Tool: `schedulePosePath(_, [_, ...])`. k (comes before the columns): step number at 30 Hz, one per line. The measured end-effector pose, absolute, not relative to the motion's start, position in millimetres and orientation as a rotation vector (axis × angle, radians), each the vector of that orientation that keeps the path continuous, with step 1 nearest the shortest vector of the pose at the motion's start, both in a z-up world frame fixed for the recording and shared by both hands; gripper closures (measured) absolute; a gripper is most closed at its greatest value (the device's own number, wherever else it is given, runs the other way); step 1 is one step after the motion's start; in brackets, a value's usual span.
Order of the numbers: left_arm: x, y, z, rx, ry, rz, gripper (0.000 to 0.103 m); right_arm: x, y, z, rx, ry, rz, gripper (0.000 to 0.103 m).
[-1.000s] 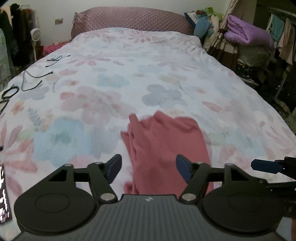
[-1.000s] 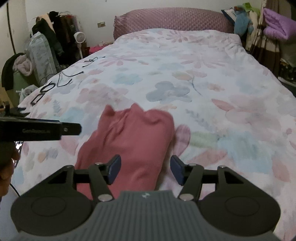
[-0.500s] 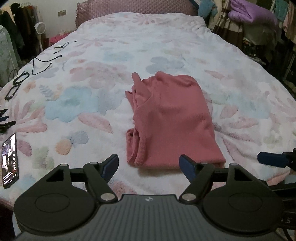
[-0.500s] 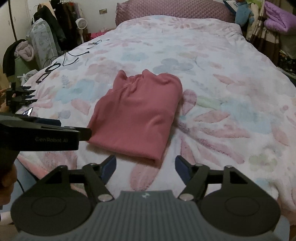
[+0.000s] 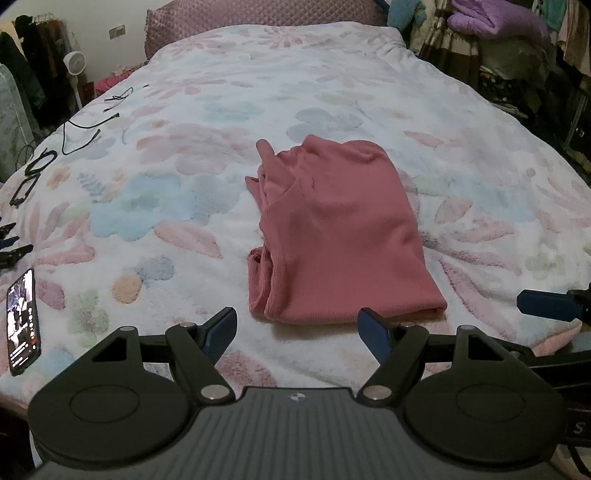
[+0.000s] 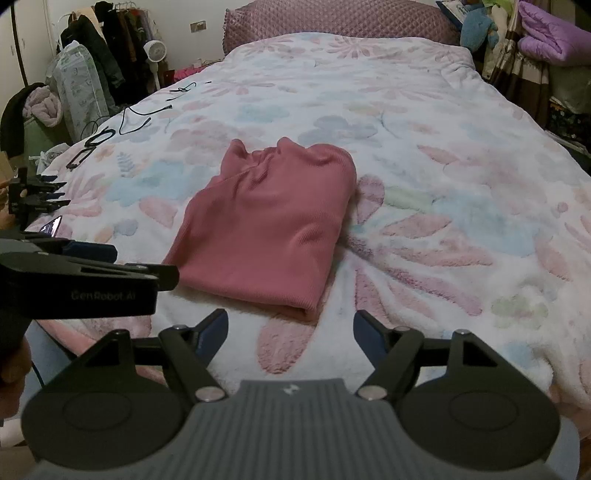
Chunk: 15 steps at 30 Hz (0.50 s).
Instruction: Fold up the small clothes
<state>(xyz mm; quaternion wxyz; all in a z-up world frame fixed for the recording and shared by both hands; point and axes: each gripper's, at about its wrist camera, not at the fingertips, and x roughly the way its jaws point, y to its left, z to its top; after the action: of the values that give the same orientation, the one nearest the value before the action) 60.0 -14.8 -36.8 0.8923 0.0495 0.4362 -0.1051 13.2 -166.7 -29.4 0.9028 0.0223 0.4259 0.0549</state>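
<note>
- Left wrist view: our left gripper (image 5: 297,326) stands spread and empty, just short of the near hem of the folded pink garment (image 5: 340,236) lying on the floral blanket (image 5: 166,192); a phone (image 5: 23,322) lies at left.
- Right wrist view: our right gripper (image 6: 290,332) is opening with nothing between its jaws; the garment (image 6: 266,225) lies ahead, slightly left.

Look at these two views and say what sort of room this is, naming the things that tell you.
Most likely a lived-in bedroom. A bed with a flowered blanket and a padded headboard fills the view, coats hang on a rack beside it, and a folded pink top lies on the blanket.
</note>
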Motion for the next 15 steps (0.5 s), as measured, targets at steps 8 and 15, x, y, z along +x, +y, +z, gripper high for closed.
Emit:
schedulePosePath(8, [59.6, -15.0, -36.3, 0.105, 0.903, -0.219, 0.016, 13.2, -166.4, -29.7, 0.043, 0.877, 0.112, 0.032])
schedulePosePath(15, [60.6, -14.4, -36.9, 0.105, 0.908, -0.221, 0.016, 13.4, -166.0, -30.2, 0.043, 0.879, 0.112, 0.031])
